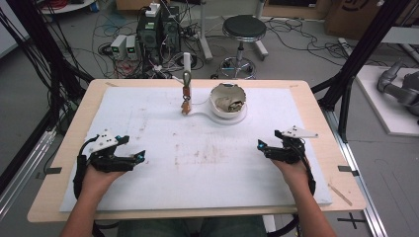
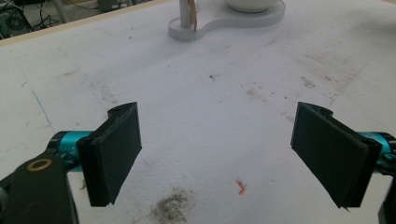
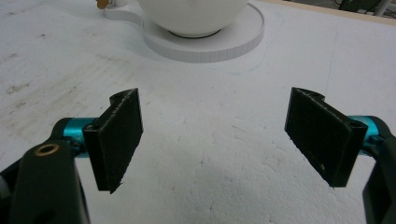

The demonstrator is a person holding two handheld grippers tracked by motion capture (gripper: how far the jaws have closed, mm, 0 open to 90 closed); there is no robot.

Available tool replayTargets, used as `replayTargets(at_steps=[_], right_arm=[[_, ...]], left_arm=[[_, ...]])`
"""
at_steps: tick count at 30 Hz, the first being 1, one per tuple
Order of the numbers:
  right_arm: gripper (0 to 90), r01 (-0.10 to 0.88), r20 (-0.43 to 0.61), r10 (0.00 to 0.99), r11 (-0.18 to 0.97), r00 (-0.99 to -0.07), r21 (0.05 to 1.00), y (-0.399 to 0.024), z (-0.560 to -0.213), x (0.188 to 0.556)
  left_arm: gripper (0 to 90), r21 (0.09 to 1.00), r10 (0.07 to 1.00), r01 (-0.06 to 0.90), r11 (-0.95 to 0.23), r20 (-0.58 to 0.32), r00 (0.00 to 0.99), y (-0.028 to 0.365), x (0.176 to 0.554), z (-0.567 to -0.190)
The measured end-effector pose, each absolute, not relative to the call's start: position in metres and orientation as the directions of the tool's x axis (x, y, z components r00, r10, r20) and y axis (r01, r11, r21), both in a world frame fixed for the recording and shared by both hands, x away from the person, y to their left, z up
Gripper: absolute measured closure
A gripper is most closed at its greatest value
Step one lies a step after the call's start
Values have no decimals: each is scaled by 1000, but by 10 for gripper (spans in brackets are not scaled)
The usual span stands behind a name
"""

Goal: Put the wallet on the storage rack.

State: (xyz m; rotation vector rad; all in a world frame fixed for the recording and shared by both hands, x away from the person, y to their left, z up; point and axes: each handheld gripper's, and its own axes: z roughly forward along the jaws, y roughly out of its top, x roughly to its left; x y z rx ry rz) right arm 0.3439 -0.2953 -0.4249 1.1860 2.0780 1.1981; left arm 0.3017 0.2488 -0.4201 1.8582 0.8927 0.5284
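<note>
White foam board [image 1: 148, 118] carries no legible writing; left tool [image 1: 139, 158] and right tool [image 1: 260, 145] gape released.

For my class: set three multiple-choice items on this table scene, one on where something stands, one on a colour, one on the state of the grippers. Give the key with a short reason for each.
1. Where does the bowl stand on the white mat?
A. Far side, right of centre
B. Near edge, by the left hand
C. Off the mat, on the wood

2. What colour is the stool's seat beyond the table?
A. Red
B. Black
C. Yellow

3. How do the left gripper and right gripper stand?
A. Both shut on the bowl
B. One open, one shut
C. Both open, holding nothing

Key: 1 A, the bowl sits on its white base at the far side. 2 B, the round seat is black. 3 C, each gripper view shows jaws wide apart over bare mat.
</note>
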Motion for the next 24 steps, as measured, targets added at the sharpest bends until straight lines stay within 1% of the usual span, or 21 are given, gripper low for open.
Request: replayTargets(at_steps=[7,24], right_arm=[[196,445,17,849,260,-528,857,-294,-424,342],[196,465,21,851,267,-525,844,-294,-427,344]], left_arm=[[160,902,770,346,-260,-23,638,249,301,-419],[160,894,771,361,-266,-27,636,248,302,-421]])
